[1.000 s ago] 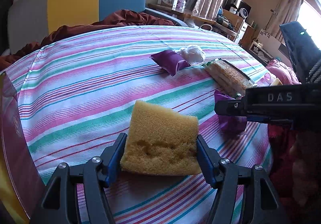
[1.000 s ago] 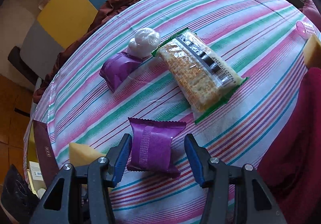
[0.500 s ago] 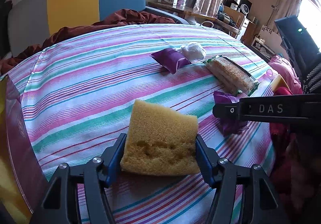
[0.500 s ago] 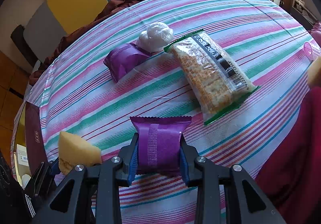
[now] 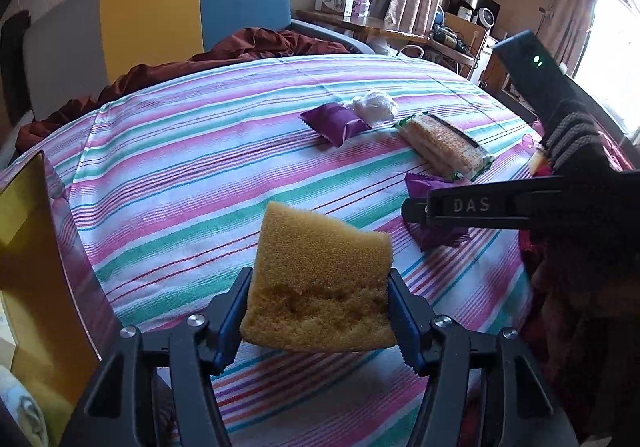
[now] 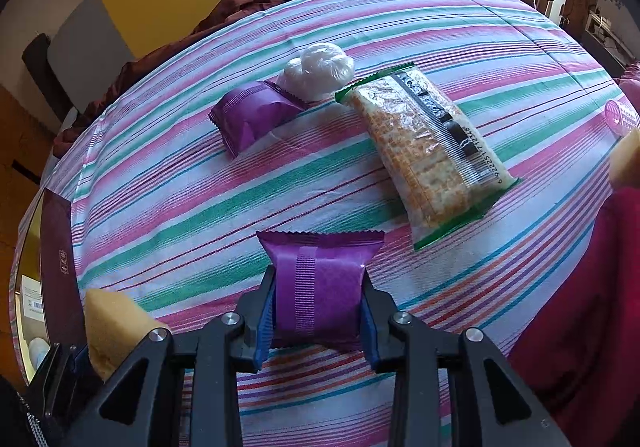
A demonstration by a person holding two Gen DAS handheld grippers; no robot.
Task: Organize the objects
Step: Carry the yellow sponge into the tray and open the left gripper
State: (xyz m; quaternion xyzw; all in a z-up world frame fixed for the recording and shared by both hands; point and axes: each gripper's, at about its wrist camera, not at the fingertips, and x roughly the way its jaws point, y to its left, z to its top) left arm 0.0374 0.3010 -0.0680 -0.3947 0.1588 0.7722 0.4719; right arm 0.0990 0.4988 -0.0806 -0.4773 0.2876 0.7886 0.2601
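My left gripper (image 5: 319, 301) is shut on a yellow sponge (image 5: 320, 283), held a little above the striped tablecloth (image 5: 192, 183). My right gripper (image 6: 319, 307) is shut on a purple snack packet (image 6: 318, 287) at the near edge of the cloth; the same packet (image 5: 434, 233) shows behind the right tool's black bar in the left wrist view. A second purple packet (image 6: 254, 117), a white plastic ball (image 6: 318, 71) and a long cracker pack (image 6: 426, 149) lie further back. The sponge (image 6: 112, 323) also shows at lower left in the right wrist view.
A box with a dark red wall and yellow inside (image 5: 36, 247) stands at the table's left edge. A small pink cup (image 6: 620, 117) lies at the right edge beside red cloth (image 6: 580, 287). A yellow, blue and grey chair (image 5: 192, 3) stands behind.
The right gripper's jaws closed onto the near purple packet. The left gripper lifted the sponge slightly off the cloth.
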